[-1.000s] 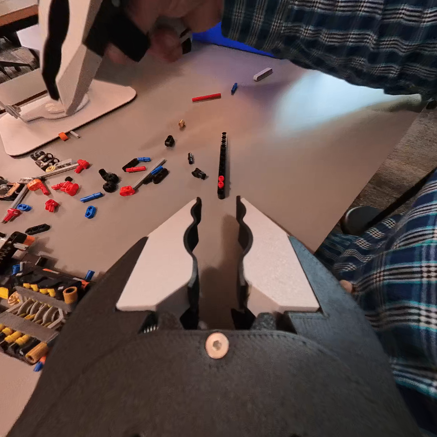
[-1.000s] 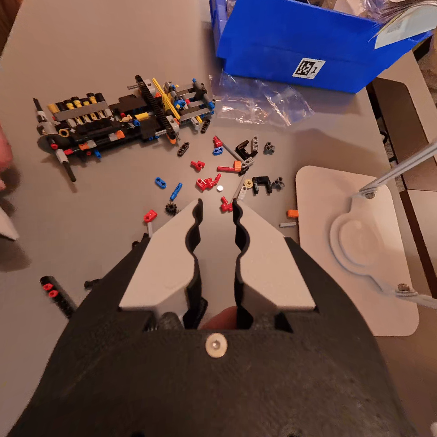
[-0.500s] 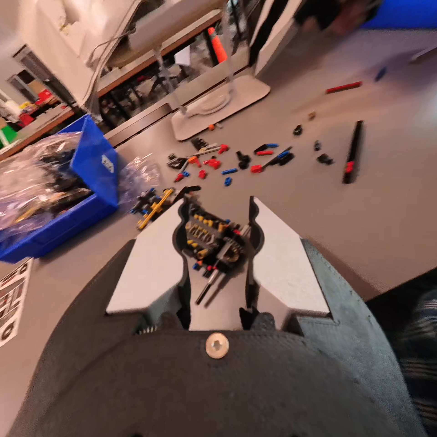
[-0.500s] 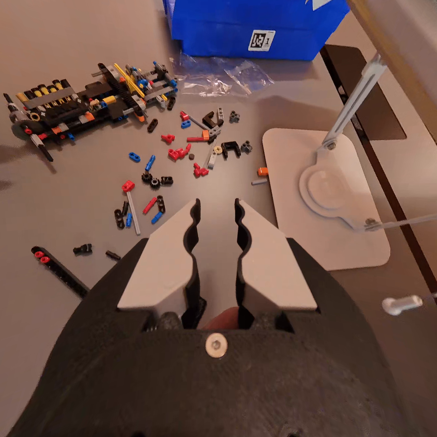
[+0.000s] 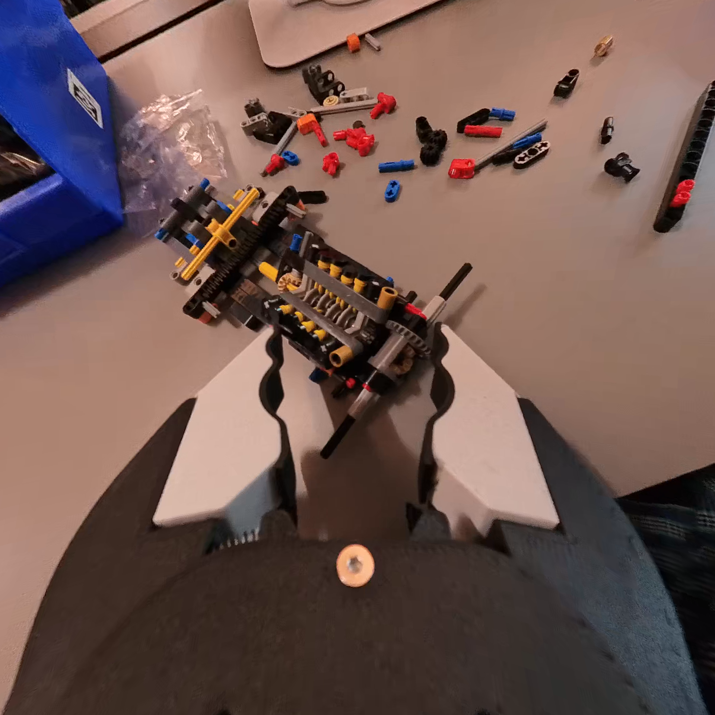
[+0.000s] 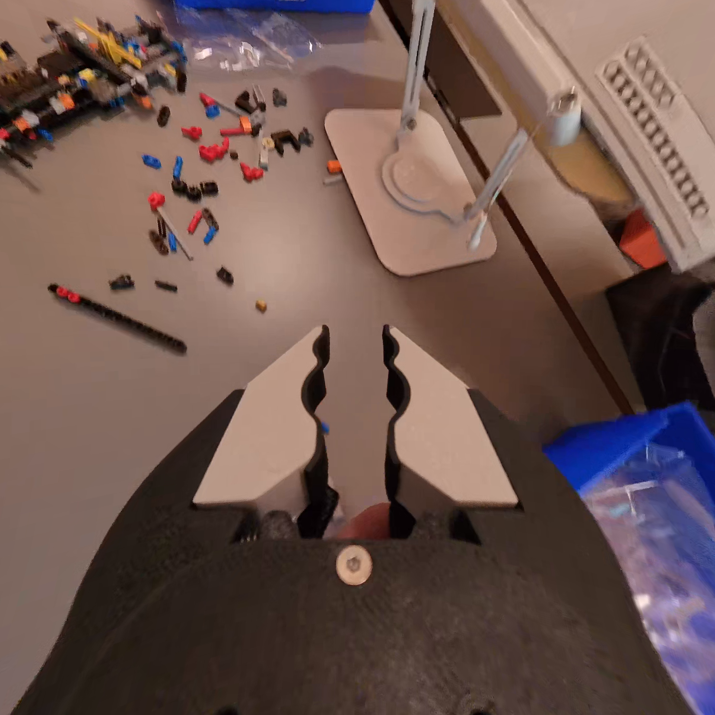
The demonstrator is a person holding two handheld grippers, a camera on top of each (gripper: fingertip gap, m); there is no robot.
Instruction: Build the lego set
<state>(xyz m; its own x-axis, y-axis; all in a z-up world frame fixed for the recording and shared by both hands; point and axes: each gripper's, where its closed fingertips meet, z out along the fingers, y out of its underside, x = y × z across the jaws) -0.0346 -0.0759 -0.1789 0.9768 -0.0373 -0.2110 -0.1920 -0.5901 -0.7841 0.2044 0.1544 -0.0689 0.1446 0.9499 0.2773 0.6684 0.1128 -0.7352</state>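
Observation:
The partly built lego chassis (image 5: pixel 309 294), black and grey with yellow and blue parts, lies on the grey table (image 5: pixel 541 348). My left gripper (image 5: pixel 356 332) is open wide, its fingertips on either side of the chassis's near end with the black axle; I cannot tell if they touch it. Loose red, blue and black pieces (image 5: pixel 387 135) lie beyond it, and a long black beam with red pins (image 5: pixel 688 154) lies at the right. My right gripper (image 6: pixel 355 329) is open and empty over bare table, right of the black beam (image 6: pixel 116 317). The chassis (image 6: pixel 77 77) is at the far left there.
A blue bin (image 5: pixel 50 154) and a clear plastic bag (image 5: pixel 174 135) stand left of the chassis. A white stand base (image 6: pixel 406 185) sits near the table's far edge. Another blue bin (image 6: pixel 638 445) with bags is at the right. A plaid sleeve (image 5: pixel 677 541) is at the table's near edge. Some 35 centimetres of space lies between my two pairs of fingers. From the left gripper's tips to the black beam (image 6: pixel 116 317) is close to 15 centimetres.
My left gripper swung left from the black beam to the chassis and opened wider around its near end. My right gripper pulled back and turned right, away from the loose pieces.

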